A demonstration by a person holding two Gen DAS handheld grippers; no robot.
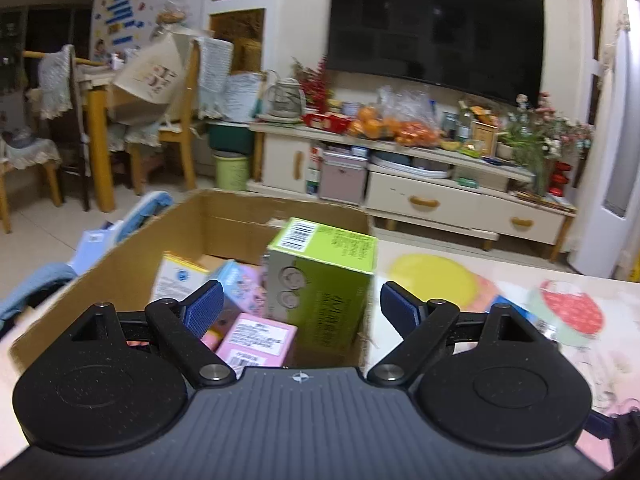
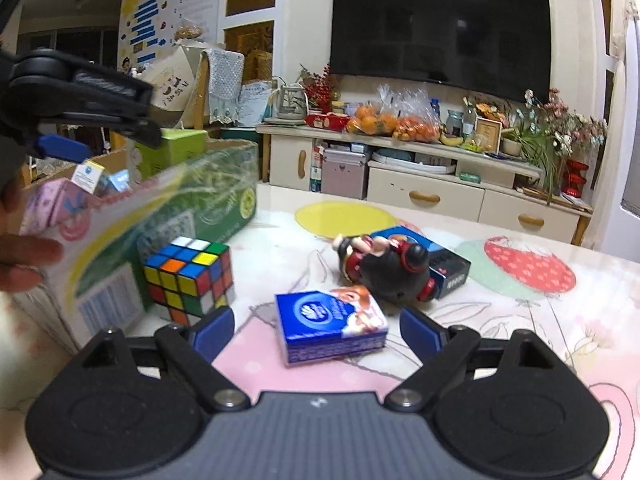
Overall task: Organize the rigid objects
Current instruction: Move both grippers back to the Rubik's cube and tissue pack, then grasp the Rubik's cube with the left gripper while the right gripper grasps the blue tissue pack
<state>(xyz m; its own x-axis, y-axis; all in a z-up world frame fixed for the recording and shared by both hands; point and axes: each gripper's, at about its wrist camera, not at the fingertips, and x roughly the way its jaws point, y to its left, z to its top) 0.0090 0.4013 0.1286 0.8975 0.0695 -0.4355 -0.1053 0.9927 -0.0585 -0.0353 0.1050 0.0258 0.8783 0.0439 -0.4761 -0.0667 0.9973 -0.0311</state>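
My left gripper is open and empty, above the near end of a cardboard box. In the box stand a green carton, pink boxes and a white packet. My right gripper is open and empty, low over the table, with a blue tissue pack lying between its fingers. A Rubik's cube sits to its left beside the cardboard box. A red-and-black toy figure lies behind the pack, against a dark blue box. The left gripper shows above the box.
The table has a pink patterned cover. Across the room stand a TV cabinet crowded with oranges and flowers, and a large TV. Wooden chairs and a green bin are at the left.
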